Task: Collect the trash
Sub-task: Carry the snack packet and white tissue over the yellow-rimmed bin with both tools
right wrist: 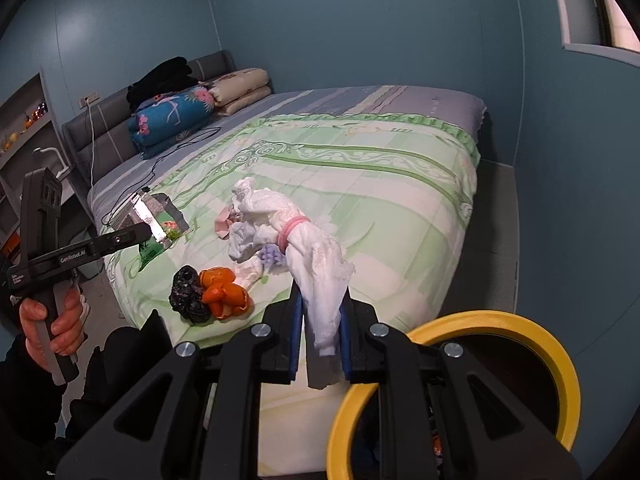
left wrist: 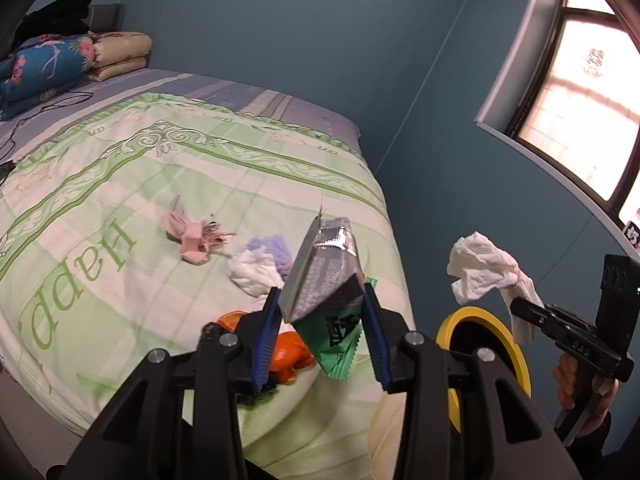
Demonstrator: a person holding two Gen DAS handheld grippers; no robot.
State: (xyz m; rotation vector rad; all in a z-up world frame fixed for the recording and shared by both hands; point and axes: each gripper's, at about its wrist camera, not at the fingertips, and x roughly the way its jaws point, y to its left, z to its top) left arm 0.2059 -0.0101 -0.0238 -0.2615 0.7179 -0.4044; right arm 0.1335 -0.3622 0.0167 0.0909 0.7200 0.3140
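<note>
Left gripper [left wrist: 322, 314] clamped on snack wrappers [left wrist: 324, 276], right gripper [right wrist: 322, 330] clamped on tissue wad [right wrist: 316, 276], both lifted over bed [right wrist: 400, 200]; next: carry to yellow-rimmed bin [right wrist: 520, 320] at 4 o'clock, then release.

Silver-and-green wrappers [left wrist: 320, 280] and crumpled white tissue [right wrist: 320, 264], both aloft beside yellow-rimmed bin [right wrist: 560, 360]

The bed [right wrist: 400, 184] has a green checked cover. Orange peel [right wrist: 224, 292], a black crumpled bag [right wrist: 186, 294], pink scraps [left wrist: 196, 234] and white tissue [left wrist: 254, 274] lie on it, folded quilts [right wrist: 176, 116] up by the headboard.
</note>
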